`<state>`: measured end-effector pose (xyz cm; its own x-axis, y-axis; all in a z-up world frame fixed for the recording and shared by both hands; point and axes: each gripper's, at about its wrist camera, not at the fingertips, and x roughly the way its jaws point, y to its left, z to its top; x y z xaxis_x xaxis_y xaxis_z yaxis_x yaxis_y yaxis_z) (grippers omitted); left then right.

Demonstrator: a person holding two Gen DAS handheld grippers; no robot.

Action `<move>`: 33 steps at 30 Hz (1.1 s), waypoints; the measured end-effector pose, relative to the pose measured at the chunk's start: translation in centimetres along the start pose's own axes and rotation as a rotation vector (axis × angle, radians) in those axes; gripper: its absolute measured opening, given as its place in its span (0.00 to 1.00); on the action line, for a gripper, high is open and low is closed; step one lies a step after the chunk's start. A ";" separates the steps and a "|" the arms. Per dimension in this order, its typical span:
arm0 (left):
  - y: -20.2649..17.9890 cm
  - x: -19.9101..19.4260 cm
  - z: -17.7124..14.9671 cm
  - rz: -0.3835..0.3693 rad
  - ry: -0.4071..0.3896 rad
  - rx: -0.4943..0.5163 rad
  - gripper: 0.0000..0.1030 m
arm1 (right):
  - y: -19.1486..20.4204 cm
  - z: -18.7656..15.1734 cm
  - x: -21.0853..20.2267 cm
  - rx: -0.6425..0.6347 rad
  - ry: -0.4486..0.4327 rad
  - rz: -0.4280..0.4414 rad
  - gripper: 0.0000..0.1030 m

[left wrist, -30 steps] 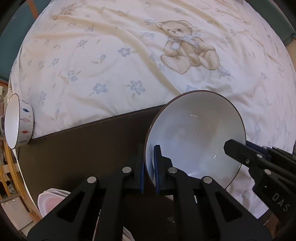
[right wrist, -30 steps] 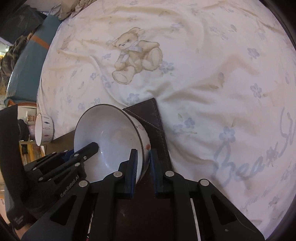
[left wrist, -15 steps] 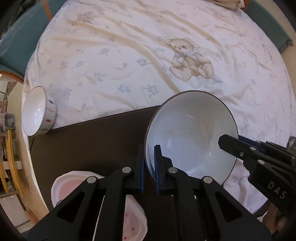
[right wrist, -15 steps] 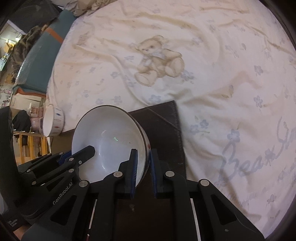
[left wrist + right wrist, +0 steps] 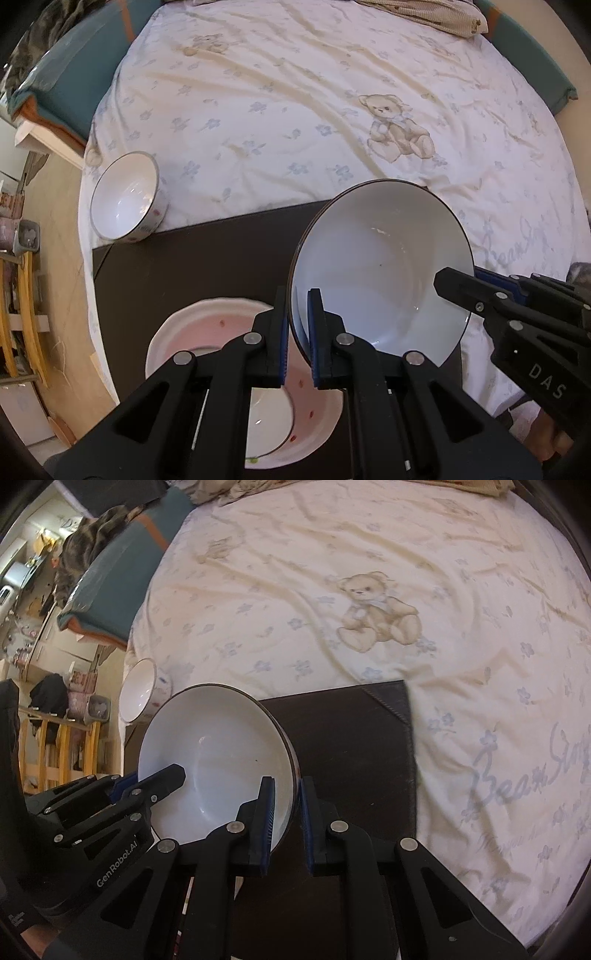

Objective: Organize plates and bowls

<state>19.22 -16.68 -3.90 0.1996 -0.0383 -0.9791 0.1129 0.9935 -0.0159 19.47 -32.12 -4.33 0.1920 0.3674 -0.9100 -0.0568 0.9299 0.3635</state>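
My left wrist camera looks steeply down along its fingers; the white bowl (image 5: 380, 269) sits close, at centre. My right wrist camera looks down likewise, bowl (image 5: 218, 760) at 9 o'clock. Both share the bear-print bedsheet (image 5: 295, 110) at 12 o'clock.

White bowl (image 5: 380, 266) – dark-rimmed, pink plate (image 5: 192, 325) (red-speckled), teddy-print bedsheet (image 5: 295, 110)

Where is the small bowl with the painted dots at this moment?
In the left wrist view the small bowl lies tilted at the left, on the bedsheet just beyond the far left corner of the dark mat, apart from the held large bowl.
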 end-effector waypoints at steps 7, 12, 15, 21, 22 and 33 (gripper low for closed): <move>2.1 -1.3 -2.2 -0.002 -0.005 -0.006 0.07 | 2.8 -2.0 -0.5 -0.042 -0.002 0.001 0.15; 3.1 -2.5 -3.3 0.007 -0.034 0.010 0.07 | 4.5 -3.4 -0.5 -0.070 0.002 -0.006 0.15; 3.7 -3.0 -4.3 0.019 -0.046 0.030 0.07 | 5.1 -4.2 -0.3 -0.069 0.008 0.012 0.15; 5.6 -3.6 -6.2 0.003 -0.044 0.035 0.06 | 7.0 -5.6 -0.2 -0.106 0.005 0.020 0.15; 5.8 -3.6 -6.4 0.001 -0.043 0.032 0.06 | 7.3 -5.8 -0.2 -0.113 0.006 0.021 0.15; 10.0 -2.7 -8.7 -0.013 -0.026 0.000 0.07 | 11.0 -7.9 2.0 -0.160 0.041 0.042 0.15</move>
<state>11.31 -5.74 -3.23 0.2229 -0.0536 -0.9734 0.1161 0.9928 -0.0281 11.45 -20.99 -3.69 0.1466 0.4038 -0.9030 -0.2200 0.9033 0.3682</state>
